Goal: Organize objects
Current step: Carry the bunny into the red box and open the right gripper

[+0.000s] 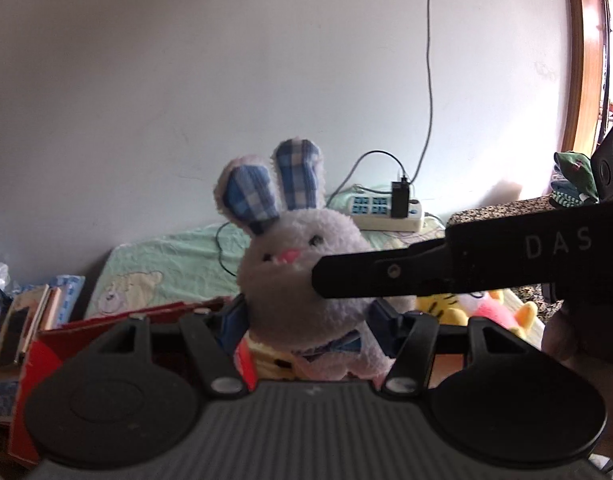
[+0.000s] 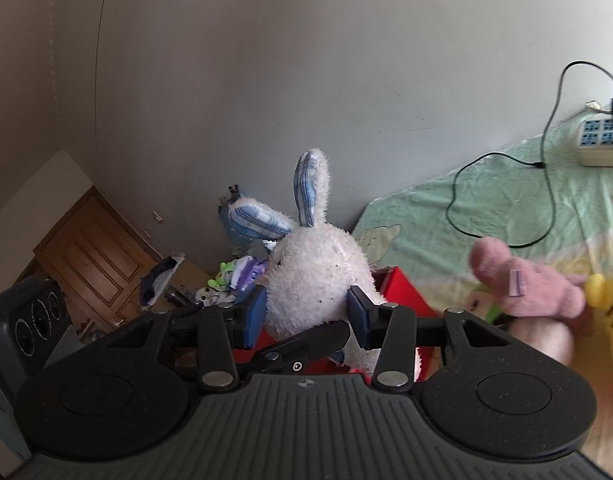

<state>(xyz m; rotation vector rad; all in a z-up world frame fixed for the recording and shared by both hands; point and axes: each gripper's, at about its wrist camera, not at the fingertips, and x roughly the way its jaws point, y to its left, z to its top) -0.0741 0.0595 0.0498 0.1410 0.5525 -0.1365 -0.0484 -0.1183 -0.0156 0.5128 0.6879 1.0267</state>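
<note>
A white plush rabbit (image 1: 302,272) with blue checked ears stands upright between the blue pads of my left gripper (image 1: 306,320), which closes on its body. The rabbit (image 2: 318,272) also sits between the pads of my right gripper (image 2: 308,312), shut on its head from behind. The right gripper's black finger (image 1: 386,276) crosses in front of the rabbit's face in the left wrist view. A red box (image 1: 46,344) lies below the rabbit; it also shows in the right wrist view (image 2: 402,288).
A bed with a green sheet (image 1: 178,260) holds a white power strip (image 1: 386,210) with a charger and cable. A pink plush (image 2: 530,284) and a yellow plush (image 2: 610,312) lie on the bed at the right. Books (image 1: 22,320) stand at the left. A wooden door (image 2: 94,260) is far left.
</note>
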